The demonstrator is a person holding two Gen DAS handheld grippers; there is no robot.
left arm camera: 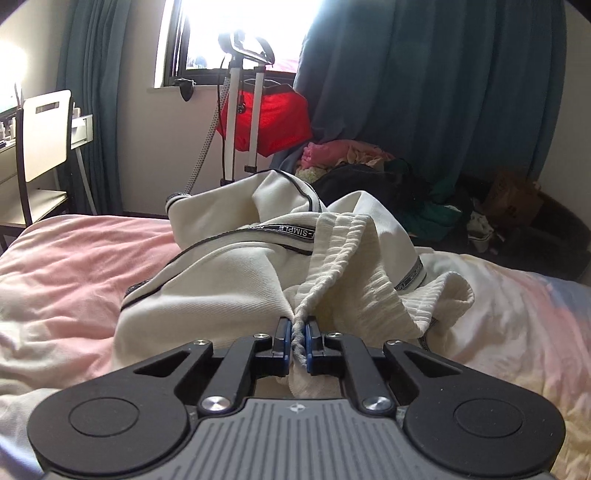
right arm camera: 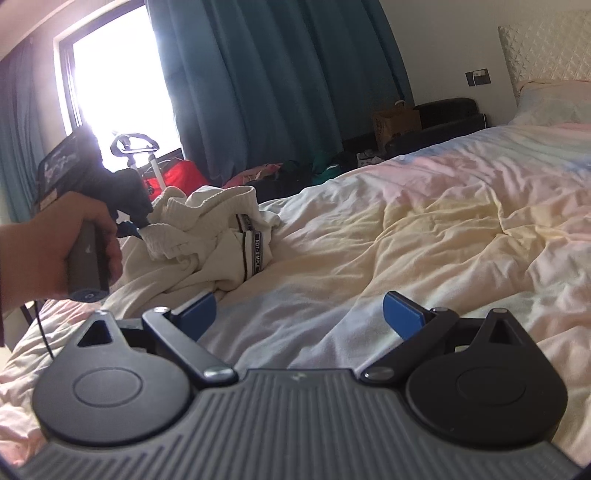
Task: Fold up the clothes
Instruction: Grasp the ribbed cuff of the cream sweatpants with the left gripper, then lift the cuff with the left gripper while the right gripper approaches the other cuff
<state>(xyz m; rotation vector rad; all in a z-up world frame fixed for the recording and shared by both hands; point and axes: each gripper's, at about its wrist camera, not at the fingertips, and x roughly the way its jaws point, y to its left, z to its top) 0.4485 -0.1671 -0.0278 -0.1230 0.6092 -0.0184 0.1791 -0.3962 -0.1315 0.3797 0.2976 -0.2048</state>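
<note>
On the bed (right arm camera: 424,206), toward its near left side in the right wrist view, lies the garment (right arm camera: 207,236): cream-white knit clothing, bunched in a loose heap, not flat.

Garment, appearance:
- Fabric finely ribbed on the body panels; a coarser ribbed, gathered band (left arm camera: 343,251) runs up the middle in the left wrist view, looks like an elastic waistband.
- Dark piping follows the seams. A grey woven tape (left arm camera: 286,230) with printed letters crosses the upper folds; "SIMPLE" is legible, upside down from this side. The same tape shows in the right wrist view, hanging down the heap's front.
- A twisted cream cord (left arm camera: 301,332) comes off the ribbed band toward the camera.
- Several layers overlap; which part is front or back I cannot tell.

Left gripper (left arm camera: 297,334): fingers closed, blue pads nearly together, pinching the cord and the gathered edge of the ribbed band. From the right wrist view a hand (right arm camera: 59,247) holds this gripper's handle at the heap's left edge, tips buried in the cloth.

Right gripper (right arm camera: 300,314): fingers spread wide, nothing between them, over bare bedding, near the garment but apart from it.

Bedding: pale quilt with pink, yellow and blue washes, wrinkled. Beyond the bed: blue curtains (left arm camera: 424,92), bright window (left arm camera: 240,33), a pile of mixed clothes (left arm camera: 369,173) on the floor.
</note>
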